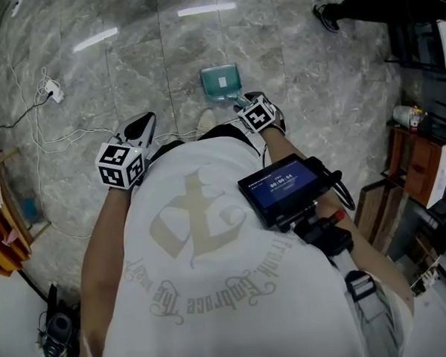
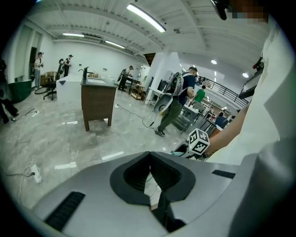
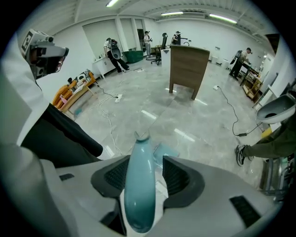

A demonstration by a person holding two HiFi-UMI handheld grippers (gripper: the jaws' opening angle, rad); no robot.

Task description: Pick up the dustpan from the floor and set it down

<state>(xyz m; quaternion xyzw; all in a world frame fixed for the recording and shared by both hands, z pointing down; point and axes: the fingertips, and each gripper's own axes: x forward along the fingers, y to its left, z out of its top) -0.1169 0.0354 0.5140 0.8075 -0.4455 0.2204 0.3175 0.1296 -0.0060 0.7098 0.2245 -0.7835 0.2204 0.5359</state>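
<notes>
A teal dustpan [image 1: 221,82] lies on the grey marble floor just ahead of me. Its long teal handle [image 3: 138,185] runs up between the jaws of my right gripper [image 1: 241,103], which points steeply down at it. Those jaws stand wide open: a gap shows between the handle and the right pad [image 3: 178,173]. The pan's body [image 3: 167,152] peeks out past the handle. My left gripper [image 1: 142,127] hovers off to the left, away from the dustpan. In the left gripper view its pads [image 2: 138,173] meet at the tip with nothing between them.
White cables and a power strip [image 1: 52,90] trail over the floor at left. A wooden rack [image 1: 8,200] stands at the left edge, wooden furniture [image 1: 416,156] at right. A bystander's shoe [image 1: 326,17] is at the top. A brown desk [image 3: 187,65] stands further off.
</notes>
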